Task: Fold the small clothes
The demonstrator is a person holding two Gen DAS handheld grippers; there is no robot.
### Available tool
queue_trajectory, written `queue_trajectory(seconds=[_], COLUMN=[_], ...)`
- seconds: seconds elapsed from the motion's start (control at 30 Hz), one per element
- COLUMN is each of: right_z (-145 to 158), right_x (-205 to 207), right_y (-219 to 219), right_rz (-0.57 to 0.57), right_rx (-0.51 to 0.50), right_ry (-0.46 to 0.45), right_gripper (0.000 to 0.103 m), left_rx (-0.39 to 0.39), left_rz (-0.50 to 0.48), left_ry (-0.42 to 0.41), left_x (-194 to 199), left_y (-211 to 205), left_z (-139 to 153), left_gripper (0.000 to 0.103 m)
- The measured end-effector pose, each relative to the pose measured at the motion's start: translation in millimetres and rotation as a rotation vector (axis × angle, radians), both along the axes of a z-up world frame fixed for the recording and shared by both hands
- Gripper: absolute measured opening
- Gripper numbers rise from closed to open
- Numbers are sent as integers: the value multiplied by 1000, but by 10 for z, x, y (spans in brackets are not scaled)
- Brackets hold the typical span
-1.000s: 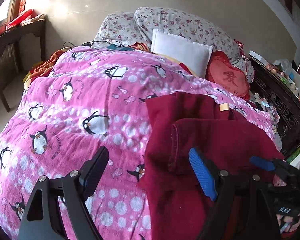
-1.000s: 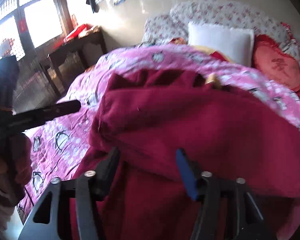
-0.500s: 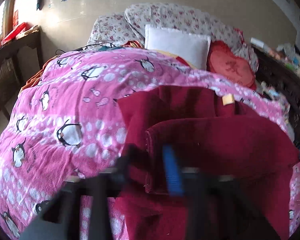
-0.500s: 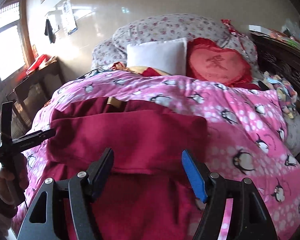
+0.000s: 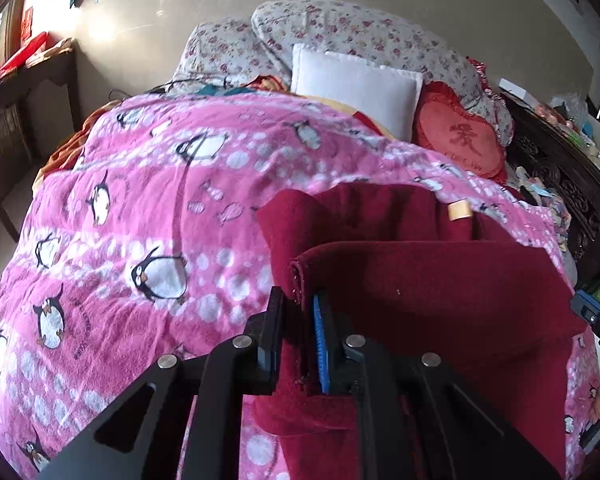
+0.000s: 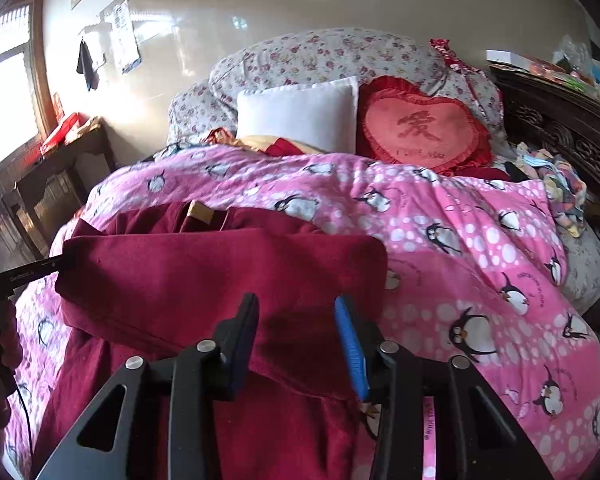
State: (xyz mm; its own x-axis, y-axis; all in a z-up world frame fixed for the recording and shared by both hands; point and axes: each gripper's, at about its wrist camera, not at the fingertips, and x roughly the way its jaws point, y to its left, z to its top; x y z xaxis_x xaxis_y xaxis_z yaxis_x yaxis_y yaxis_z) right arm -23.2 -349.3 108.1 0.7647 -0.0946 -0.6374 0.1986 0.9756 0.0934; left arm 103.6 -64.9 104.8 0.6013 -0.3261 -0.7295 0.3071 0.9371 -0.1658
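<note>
A dark red garment (image 5: 420, 280) lies partly folded on the pink penguin bedspread (image 5: 140, 220), with a tan label (image 5: 460, 211) at its far edge. My left gripper (image 5: 298, 300) is closing, its pads pinching the left end of the folded-over layer. In the right wrist view the same garment (image 6: 200, 272) crosses the frame. My right gripper (image 6: 296, 306) is closing around the fold's right part; cloth lies between the jaws, and a wide gap still shows. A hand holds the left gripper (image 6: 24, 276) at that view's left edge.
A white pillow (image 6: 300, 114), a red heart cushion (image 6: 420, 132) and floral pillows (image 6: 320, 54) lie at the bed's head. Dark carved wood (image 6: 572, 136) runs along the right side, with small clothes (image 6: 556, 176) piled there. A wooden table (image 5: 24, 80) stands left.
The left gripper went from wide open to clamped on the garment's left fold. The right gripper swung right along the garment to the fold's right end, and its jaws narrowed.
</note>
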Motion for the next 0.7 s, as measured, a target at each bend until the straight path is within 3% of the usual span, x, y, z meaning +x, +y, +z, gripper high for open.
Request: queue_trajectory(seconds=[0.1, 0.17, 0.3, 0.37, 0.43, 0.57, 0.7], right_z=[-235, -318, -213, -81, -7, -34, -271], right_x=[132, 122, -11, -89, -97, 5, 130], right_y=[82, 113, 59, 66, 102, 191, 242], right_rz=[-12, -12, -8, -7, -10, -16, -39], right_rx=[-80, -126, -66, -76, -103, -131, -169], right_ry=[106, 119, 99, 61, 42, 63, 119], right_gripper=[40, 40, 40, 40, 40, 40, 40], left_rx=[21, 41, 60, 57, 32, 37, 117], left_rz=[8, 9, 16, 41, 55, 39, 43], left_ry=[32, 33, 12, -24, -62, -88, -84], left_x=[88, 113, 50, -24, -92, -184, -141], left_y=[-29, -63, -44, 3, 49, -23, -175], left_z=[-152, -196, -106, 1, 92, 116, -103], left_gripper=[15, 17, 26, 53, 67, 69, 69])
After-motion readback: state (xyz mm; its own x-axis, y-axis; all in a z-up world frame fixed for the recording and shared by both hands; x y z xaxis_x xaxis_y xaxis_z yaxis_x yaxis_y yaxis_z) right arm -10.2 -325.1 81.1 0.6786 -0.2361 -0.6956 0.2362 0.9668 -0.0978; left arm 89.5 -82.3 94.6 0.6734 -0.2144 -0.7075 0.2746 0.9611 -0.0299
